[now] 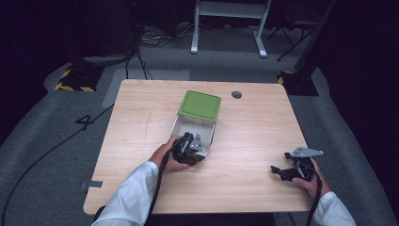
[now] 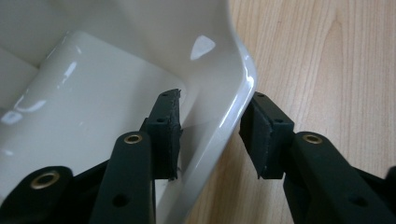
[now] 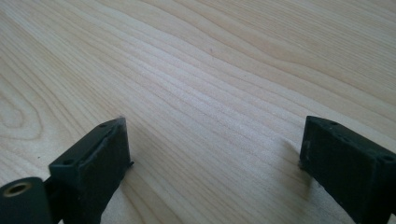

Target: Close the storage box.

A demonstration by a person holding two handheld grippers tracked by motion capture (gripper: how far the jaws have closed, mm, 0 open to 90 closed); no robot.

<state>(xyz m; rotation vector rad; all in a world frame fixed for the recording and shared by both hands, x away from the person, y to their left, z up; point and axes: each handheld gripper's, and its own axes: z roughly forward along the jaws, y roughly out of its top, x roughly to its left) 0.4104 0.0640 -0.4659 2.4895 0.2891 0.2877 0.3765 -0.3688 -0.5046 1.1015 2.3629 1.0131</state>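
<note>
- A white box [image 1: 194,129] with a green hinged lid [image 1: 199,104] is seen near the middle of the wooden table [image 1: 249,141], slightly toward its far side; the lid is swung back, so the box's pale, glossy inside is exposed.
- The box's near rim is straddled by the left gripper [image 2: 210,135]: one jaw is placed inside the box and the other outside, over the wood. The jaws are parted, with a small gap visible between each pad and the rim, so the wall is not pinched.
- In the high view the left gripper [image 1: 189,148] is held by the left hand [image 1: 165,155] at the box's near edge, a white sleeve [image 1: 134,195] being seen behind it.
- The right gripper [image 1: 287,172] is held low over bare table near the right front corner, well apart from the box.
- In its own view the right gripper [image 3: 212,154] is shown spread wide, with nothing but wood grain between the jaws.
- A small round hole [image 1: 236,94] is noted near the table's far edge.
</note>
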